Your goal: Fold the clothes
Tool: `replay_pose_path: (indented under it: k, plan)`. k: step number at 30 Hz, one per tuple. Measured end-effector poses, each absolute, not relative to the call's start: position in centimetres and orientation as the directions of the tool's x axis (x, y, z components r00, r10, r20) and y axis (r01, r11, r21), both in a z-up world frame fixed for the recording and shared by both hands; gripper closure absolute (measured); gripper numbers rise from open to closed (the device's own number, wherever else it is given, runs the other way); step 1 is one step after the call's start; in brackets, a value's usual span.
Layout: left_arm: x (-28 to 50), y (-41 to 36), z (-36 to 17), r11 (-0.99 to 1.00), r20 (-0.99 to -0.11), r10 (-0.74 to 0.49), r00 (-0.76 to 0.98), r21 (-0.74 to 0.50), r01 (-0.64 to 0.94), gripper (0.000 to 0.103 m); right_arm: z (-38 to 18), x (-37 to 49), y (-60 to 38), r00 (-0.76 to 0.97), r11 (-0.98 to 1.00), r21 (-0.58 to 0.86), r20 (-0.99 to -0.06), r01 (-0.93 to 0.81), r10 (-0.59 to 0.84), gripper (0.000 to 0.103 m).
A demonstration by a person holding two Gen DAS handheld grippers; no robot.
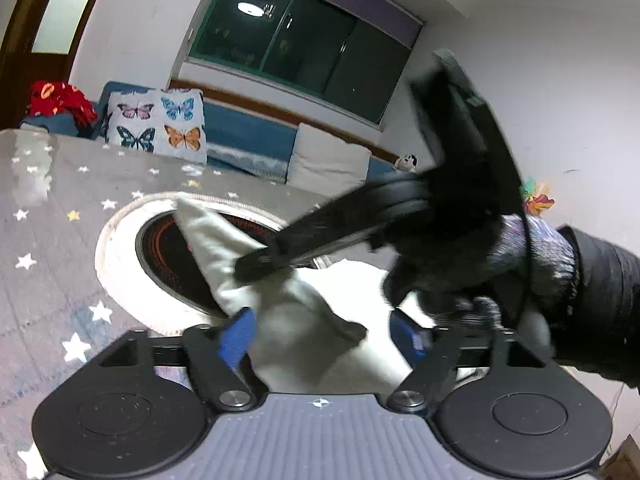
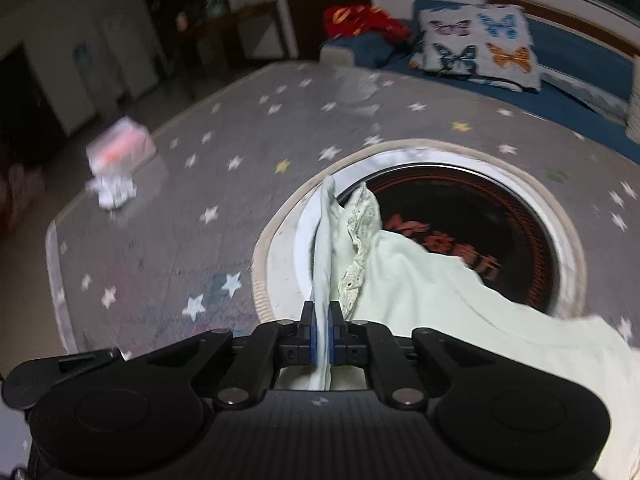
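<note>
A pale, whitish garment point(image 2: 420, 280) with a lace trim point(image 2: 360, 236) lies across the table and partly over a round black hotplate point(image 2: 480, 216). My right gripper point(image 2: 320, 330) is shut on a raised fold of it. In the left wrist view the same garment point(image 1: 312, 320) sits between the blue pads point(image 1: 236, 338) of my left gripper point(image 1: 322, 336), which stand wide apart and open. The right gripper point(image 1: 256, 268) reaches in from the right just ahead and pinches the cloth. A gloved hand point(image 1: 532, 248) in a black sleeve holds it.
The table carries a grey cloth with stars point(image 2: 200, 184). A white ring point(image 2: 288, 264) surrounds the hotplate. A blurred small packet with crumpled paper point(image 2: 120, 152) lies at the left. Behind stand a blue sofa point(image 2: 568, 64), a butterfly cushion point(image 2: 476, 48) and red fabric point(image 2: 360, 20).
</note>
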State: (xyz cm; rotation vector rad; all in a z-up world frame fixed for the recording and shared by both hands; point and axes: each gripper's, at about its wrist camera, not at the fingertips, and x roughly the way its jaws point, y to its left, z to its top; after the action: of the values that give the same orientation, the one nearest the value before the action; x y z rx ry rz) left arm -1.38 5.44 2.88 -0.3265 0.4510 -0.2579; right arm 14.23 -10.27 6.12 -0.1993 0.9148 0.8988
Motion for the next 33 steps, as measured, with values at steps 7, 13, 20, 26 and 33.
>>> replay_pose_path:
  k: [7, 13, 20, 26, 33]
  plan:
    - [-1.2, 3.9, 3.4, 0.927, -0.362, -0.313, 0.878, -0.318, 0.199, 0.0, 6.6, 15.0, -17.3, 0.345, 0.689, 0.302, -0.693, -0.658, 0.633, 0.1]
    - [0.1, 2.5, 3.2, 0.931, -0.401, -0.311, 0.862, -0.311, 0.191, 0.0, 5.8, 15.7, -22.9, 0.395, 0.737, 0.359, -0.667, -0.573, 0.632, 0.1]
    - [2.5, 2.0, 1.9, 0.929, -0.465, -0.318, 0.827, -0.326, 0.174, 0.0, 3.6, 16.4, -27.8, 0.415, 0.767, 0.429, -0.66, -0.478, 0.627, 0.1]
    - [3.9, 1.4, 1.5, 0.935, -0.499, -0.306, 0.811, -0.319, 0.157, 0.0, 4.5, 16.6, -29.8, 0.453, 0.766, 0.426, -0.627, -0.482, 0.634, 0.101]
    - [4.6, 0.9, 0.8, 0.939, -0.531, -0.295, 0.795, -0.315, 0.138, 0.0, 3.8, 17.2, -33.1, 0.496, 0.806, 0.414, -0.639, -0.423, 0.588, 0.101]
